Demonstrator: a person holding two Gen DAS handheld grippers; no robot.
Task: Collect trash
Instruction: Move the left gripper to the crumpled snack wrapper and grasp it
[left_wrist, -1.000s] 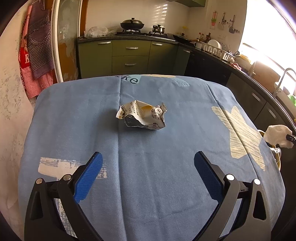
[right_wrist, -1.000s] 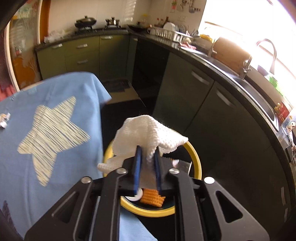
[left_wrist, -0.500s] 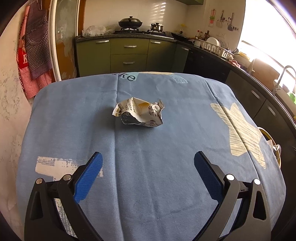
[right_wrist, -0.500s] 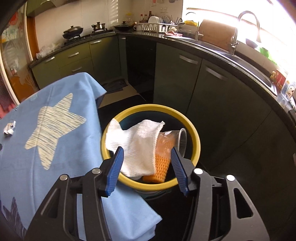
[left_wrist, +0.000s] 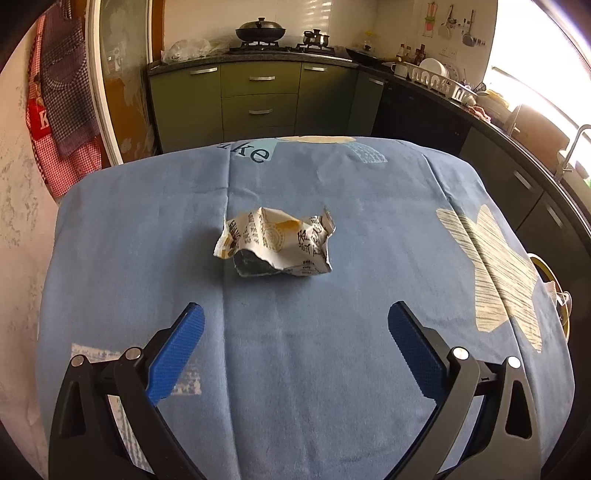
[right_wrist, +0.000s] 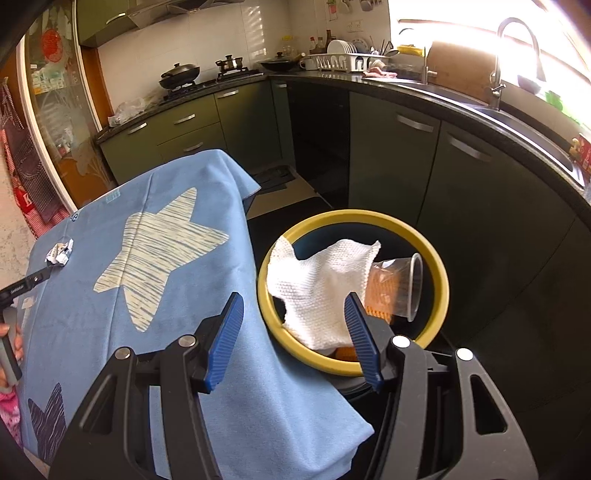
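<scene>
Green kitchen cabinets (left_wrist: 258, 96) line the far wall behind a table draped in a blue cloth (left_wrist: 295, 369) printed with a pale star (right_wrist: 159, 251).

On the left, the left gripper (left_wrist: 295, 317) hovers low over the cloth with its blue fingers (left_wrist: 177, 350) spread wide and nothing between them. Ahead of it, near the middle of the table, lies a crumpled wrapper (left_wrist: 275, 242): white paper with dark print and a yellow patch, torn along its lower edge so a dark inner side shows. It sits well apart from every table edge, with bare cloth all around it and between it and the fingertips.

Further right, the cloth hangs over the table's edge, and just beside that edge stands a bin with a yellow rim (right_wrist: 439, 273). Inside it a white knitted rag (right_wrist: 317, 291) lies over an orange piece and against a clear plastic cup (right_wrist: 402, 284) tipped on its side. The right gripper (right_wrist: 293, 306) is above the bin's near rim, fingers wide apart and holding nothing.
</scene>
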